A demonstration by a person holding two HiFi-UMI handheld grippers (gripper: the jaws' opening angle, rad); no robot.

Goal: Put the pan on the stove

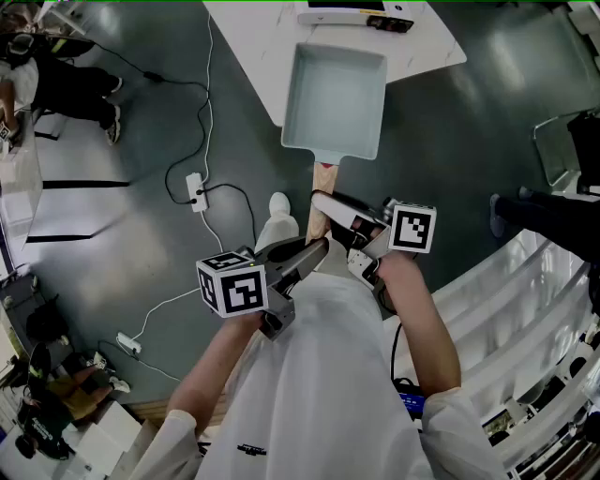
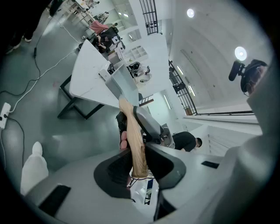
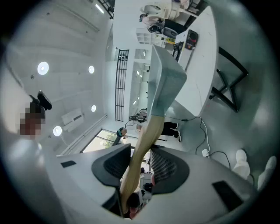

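- Wood handle (image 1: 322, 187) is the only grab point, so both claws are clamped on it and the pan (image 1: 333, 89) hangs out ahead of us.
- The left claw (image 2: 139, 159) pinches the butt end of the handle, with pads tight on both sides.
- The right claw (image 3: 140, 164) is closed on the handle further up, nearer the pan body. The shaft runs straight through between its pads.
- We judge the two in-line grips are there to stop droop and roll. A single pinch on that stick would let the pan twist.
- The pan is in the air, open side up, roughly level and empty. In the head view its far part overlaps the edge of the white surface (image 1: 253, 56), while the handle end is over the floor.
- It is not on the stove yet. The flat unit (image 1: 356, 14) at the far edge of the surface is probably the stove, but it is too cropped for us to be sure.
- Next, in our view: carry it forward, keep it level, and lower it flat before either claw lets go.
- The cable (image 1: 202, 141) on the floor lies off to our left, well apart from the pan.
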